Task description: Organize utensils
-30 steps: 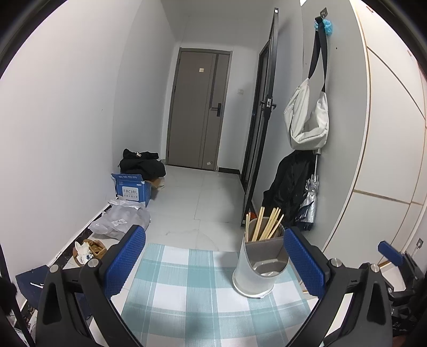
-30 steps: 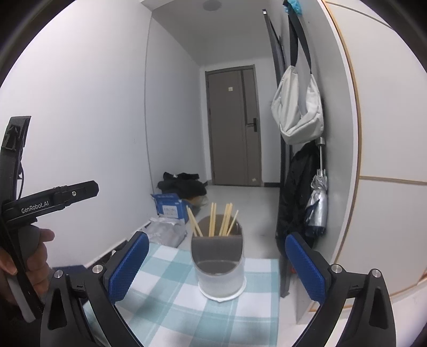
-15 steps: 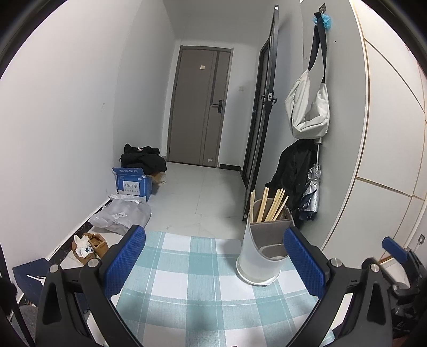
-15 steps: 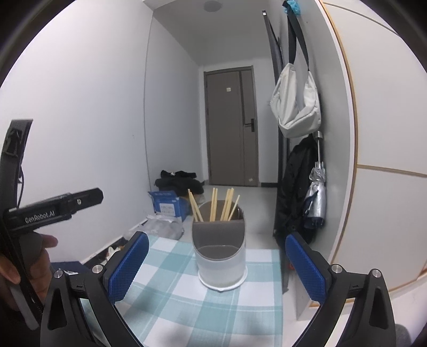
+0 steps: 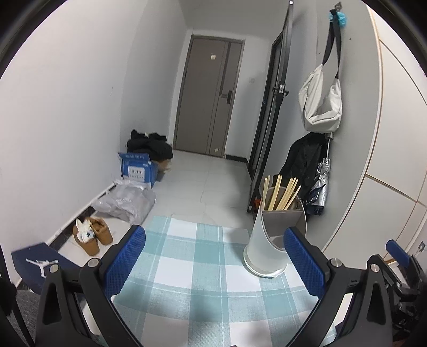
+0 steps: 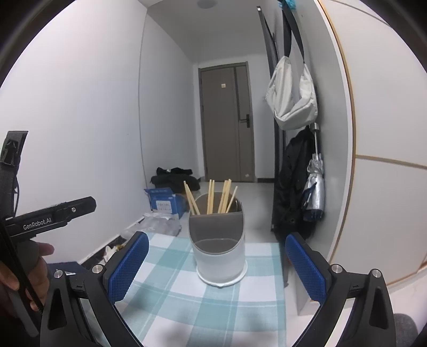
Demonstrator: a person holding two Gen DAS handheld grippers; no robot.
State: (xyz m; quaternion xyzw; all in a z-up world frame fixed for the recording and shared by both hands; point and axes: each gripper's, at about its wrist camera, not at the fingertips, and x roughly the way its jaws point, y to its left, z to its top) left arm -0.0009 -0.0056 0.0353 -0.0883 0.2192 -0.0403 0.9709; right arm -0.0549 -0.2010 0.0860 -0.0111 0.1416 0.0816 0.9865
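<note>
A bench draped in teal-and-white checked cloth (image 5: 202,269) fills my lower frame. My left gripper (image 5: 213,264) and right gripper (image 6: 217,264) both stand apart, holding nothing. Beyond, centre-frame, the frosted white utensil holder (image 6: 220,256) stands upright, with wooden chopsticks (image 6: 213,196) in its rear compartment.

Both views are lit evenly by cool, soft indoor light from above; a ceiling lamp (image 6: 205,3) is seen at the top of the right wrist view. Shadows are faint, with a soft one cast on the cloth (image 6: 170,328) in the foreground. Strong fisheye bending is shown at the edges, with black corners. Focus is sharp throughout, without glare.
</note>
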